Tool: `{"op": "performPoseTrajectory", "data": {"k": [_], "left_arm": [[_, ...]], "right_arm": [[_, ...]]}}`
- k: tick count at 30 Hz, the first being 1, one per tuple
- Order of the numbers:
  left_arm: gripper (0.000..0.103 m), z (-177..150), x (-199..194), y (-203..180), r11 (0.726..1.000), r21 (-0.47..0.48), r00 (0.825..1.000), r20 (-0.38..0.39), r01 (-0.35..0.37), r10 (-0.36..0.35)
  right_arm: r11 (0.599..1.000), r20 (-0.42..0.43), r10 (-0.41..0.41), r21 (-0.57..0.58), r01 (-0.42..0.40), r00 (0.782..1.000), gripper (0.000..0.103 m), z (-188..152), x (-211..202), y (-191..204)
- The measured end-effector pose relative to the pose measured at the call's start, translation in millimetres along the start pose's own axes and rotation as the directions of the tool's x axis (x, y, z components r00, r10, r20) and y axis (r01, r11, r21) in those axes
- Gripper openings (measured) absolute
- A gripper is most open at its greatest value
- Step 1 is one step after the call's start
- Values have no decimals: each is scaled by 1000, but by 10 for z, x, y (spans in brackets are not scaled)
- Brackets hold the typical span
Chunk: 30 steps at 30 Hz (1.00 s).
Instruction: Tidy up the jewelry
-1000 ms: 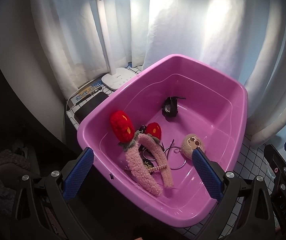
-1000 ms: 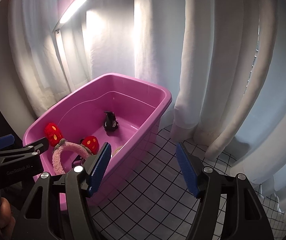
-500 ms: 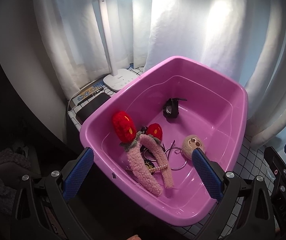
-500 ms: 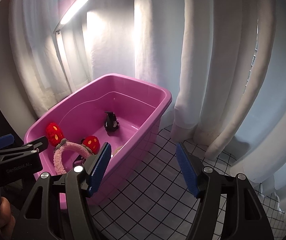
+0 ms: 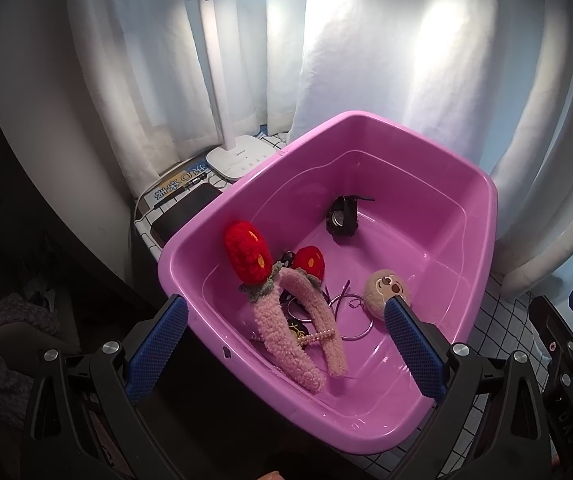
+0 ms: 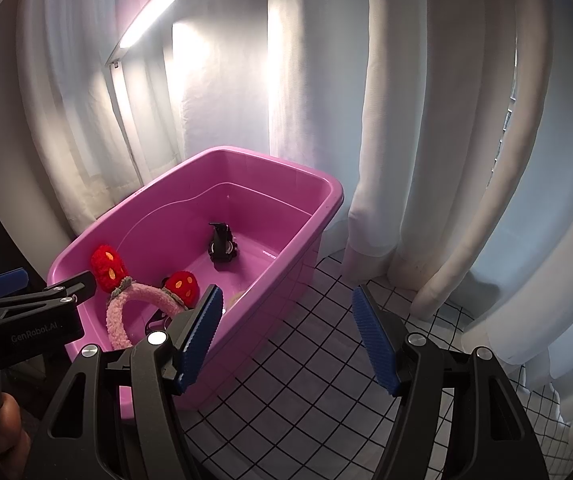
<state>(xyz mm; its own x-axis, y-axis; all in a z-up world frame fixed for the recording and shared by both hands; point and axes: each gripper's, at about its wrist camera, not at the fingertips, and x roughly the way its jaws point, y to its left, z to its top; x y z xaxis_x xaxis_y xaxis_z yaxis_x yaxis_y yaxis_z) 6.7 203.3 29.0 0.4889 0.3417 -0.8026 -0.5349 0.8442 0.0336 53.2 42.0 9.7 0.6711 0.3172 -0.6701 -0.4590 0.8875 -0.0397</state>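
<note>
A pink plastic tub (image 5: 482,200) (image 6: 326,200) sits on a white grid-patterned table (image 6: 286,380). In it lie a fuzzy pink headband (image 5: 298,332) (image 6: 126,308) with two red strawberry ears, a black watch (image 5: 342,216) (image 6: 222,246), a beige plush charm (image 5: 384,290), thin metal hoops (image 5: 350,316) and a pearl clip (image 5: 318,338). My left gripper (image 5: 284,354) is open and empty above the tub's near rim. My right gripper (image 6: 288,338) is open and empty, over the table right of the tub.
A white desk lamp (image 5: 238,160) (image 6: 146,20) stands behind the tub, lit. A black phone (image 5: 184,212) and a booklet (image 5: 174,188) lie at the table's left edge. White curtains (image 6: 426,120) hang close behind and right.
The left gripper has drifted slightly; the tub sits a little further right and lower in its view. The right gripper has hardly moved. Both stay open.
</note>
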Motion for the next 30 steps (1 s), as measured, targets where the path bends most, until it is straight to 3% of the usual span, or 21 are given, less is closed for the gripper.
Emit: {"op": "performPoseTrajectory", "data": {"k": [30], "left_arm": [[97,4,75,-42,1000,-11,1000,-9,5,-5]], "right_arm": [[1000,-15,-14,5,14,1000,64,13,104,-11]]}}
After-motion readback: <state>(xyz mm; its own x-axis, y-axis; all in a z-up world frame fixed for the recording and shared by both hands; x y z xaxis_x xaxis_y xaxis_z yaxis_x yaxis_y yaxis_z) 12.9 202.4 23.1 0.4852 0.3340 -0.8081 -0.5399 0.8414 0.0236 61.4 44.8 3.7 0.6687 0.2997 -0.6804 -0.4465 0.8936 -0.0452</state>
